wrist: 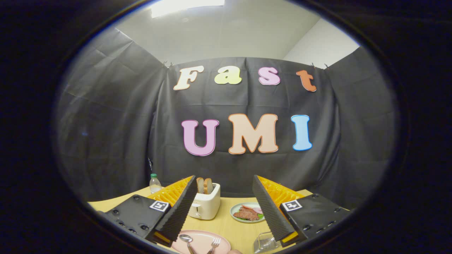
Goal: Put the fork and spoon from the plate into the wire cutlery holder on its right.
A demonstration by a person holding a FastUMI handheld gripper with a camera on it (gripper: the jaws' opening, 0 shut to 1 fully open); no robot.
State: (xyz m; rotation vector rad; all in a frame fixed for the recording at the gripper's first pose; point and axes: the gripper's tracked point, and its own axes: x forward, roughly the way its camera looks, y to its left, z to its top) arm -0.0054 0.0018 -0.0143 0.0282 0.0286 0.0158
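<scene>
A pink plate (202, 240) lies on the wooden table below and between my fingers, holding a metal spoon (186, 240) on its left part and a metal fork (214, 243) beside it. The wire cutlery holder (264, 242) stands just right of the plate, partly hidden under my right finger (270, 211). My gripper (225, 185) hovers above the table, open wide, with nothing between its fingers.
A white toaster (205, 204) with two bread slices stands beyond the plate. A small plate of food (248, 212) sits to its right. A clear bottle with a green cap (154, 183) stands at the table's far left edge, against the black cloth wall.
</scene>
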